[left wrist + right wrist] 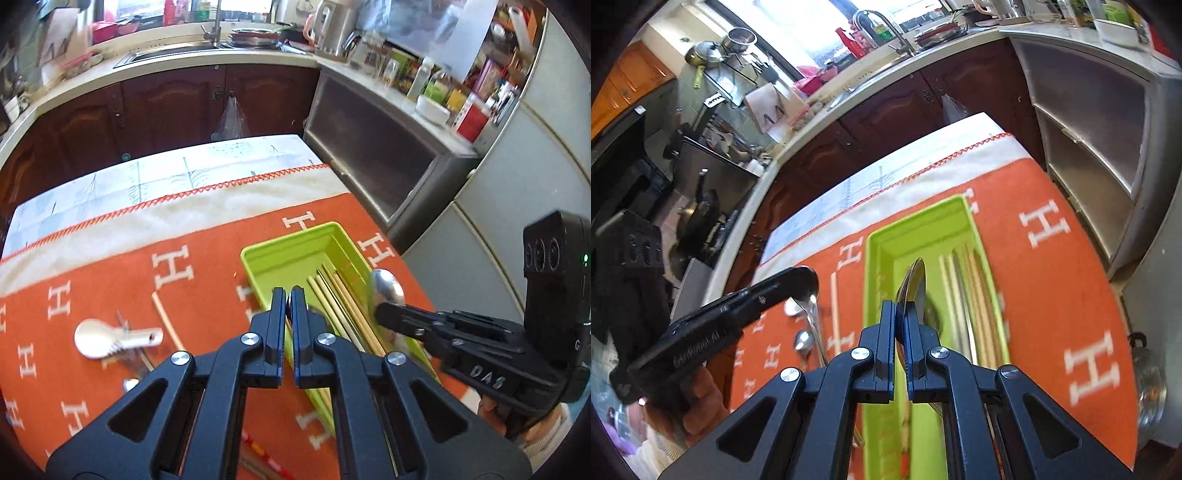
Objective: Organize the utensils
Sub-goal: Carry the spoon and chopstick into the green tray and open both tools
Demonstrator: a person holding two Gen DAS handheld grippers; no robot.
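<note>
A lime-green tray (291,254) sits on the orange cloth and holds several chopsticks (343,299); it also shows in the right wrist view (882,243). My right gripper (900,314) is shut on a metal spoon (914,284) and holds it over the tray; the same spoon (386,288) shows at the tray's right wall. My left gripper (288,299) is shut on another spoon (809,284), at the tray's left edge. A short metal spoon (99,338) and one loose chopstick (166,321) lie on the cloth to the left.
The orange H-patterned cloth (110,280) covers the table. More chopsticks (258,454) lie near the front edge. More spoons (803,339) lie left of the tray. Dark kitchen cabinets (166,103) and a grey cabinet (373,155) stand beyond the table.
</note>
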